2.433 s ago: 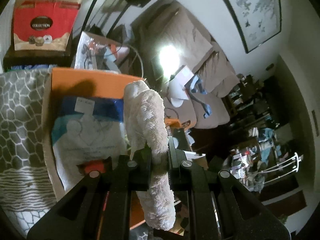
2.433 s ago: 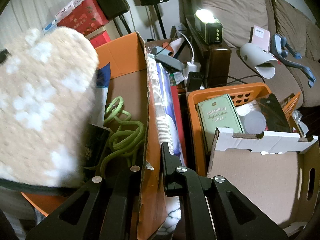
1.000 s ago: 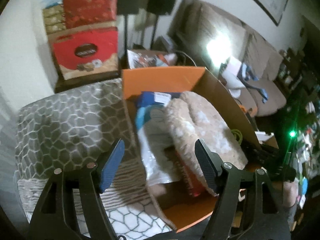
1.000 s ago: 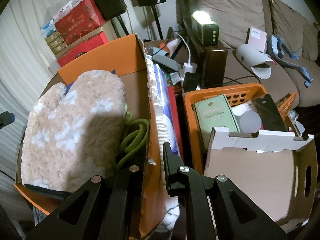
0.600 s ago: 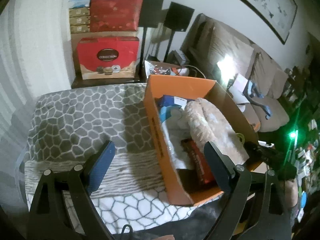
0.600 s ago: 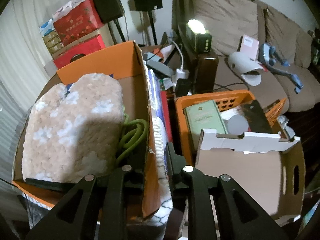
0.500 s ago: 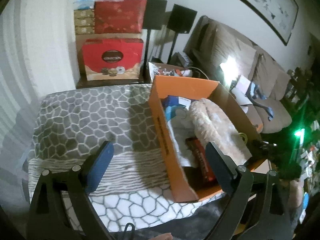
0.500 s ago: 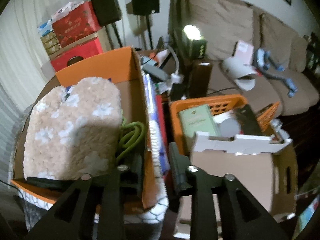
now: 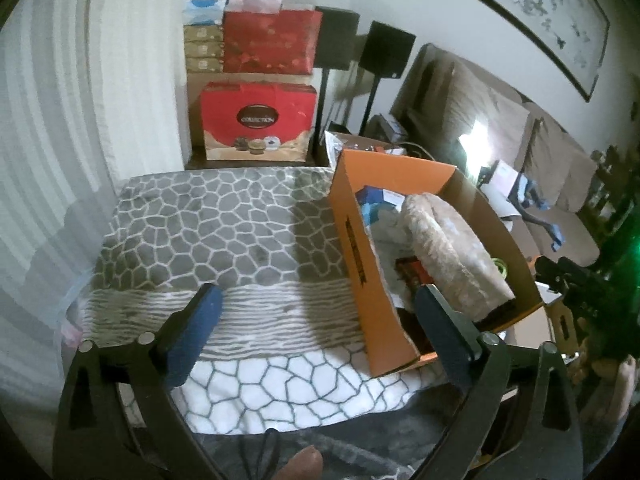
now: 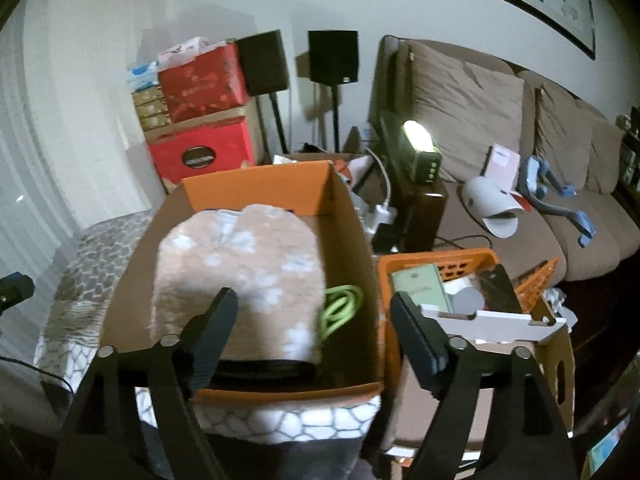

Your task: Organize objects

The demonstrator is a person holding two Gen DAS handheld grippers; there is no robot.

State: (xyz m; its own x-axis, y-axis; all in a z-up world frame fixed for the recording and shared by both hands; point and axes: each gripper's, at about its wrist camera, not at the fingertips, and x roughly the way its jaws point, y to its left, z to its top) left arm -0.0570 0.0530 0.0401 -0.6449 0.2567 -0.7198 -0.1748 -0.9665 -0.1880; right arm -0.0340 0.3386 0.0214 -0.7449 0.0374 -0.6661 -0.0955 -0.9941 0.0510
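An orange cardboard box (image 9: 360, 248) sits on a grey and white patterned blanket (image 9: 224, 236). A fluffy beige mitt (image 9: 452, 252) lies inside it on top of other items; it also shows in the right wrist view (image 10: 240, 276), beside a green cord (image 10: 340, 308) in the box (image 10: 256, 190). My left gripper (image 9: 316, 328) is open and empty, above the blanket's near part. My right gripper (image 10: 312, 332) is open and empty, above the near edge of the box.
Red gift boxes (image 9: 256, 120) and two black speakers (image 9: 384, 56) stand by the wall. An orange crate (image 10: 440, 264) of items and a white-rimmed carton (image 10: 496, 320) sit right of the box. A brown sofa (image 10: 520, 160) with loose items is behind.
My left gripper let go of the mitt into the box, opened and pulled back. My right gripper let go of the box wall, opened and pulled back.
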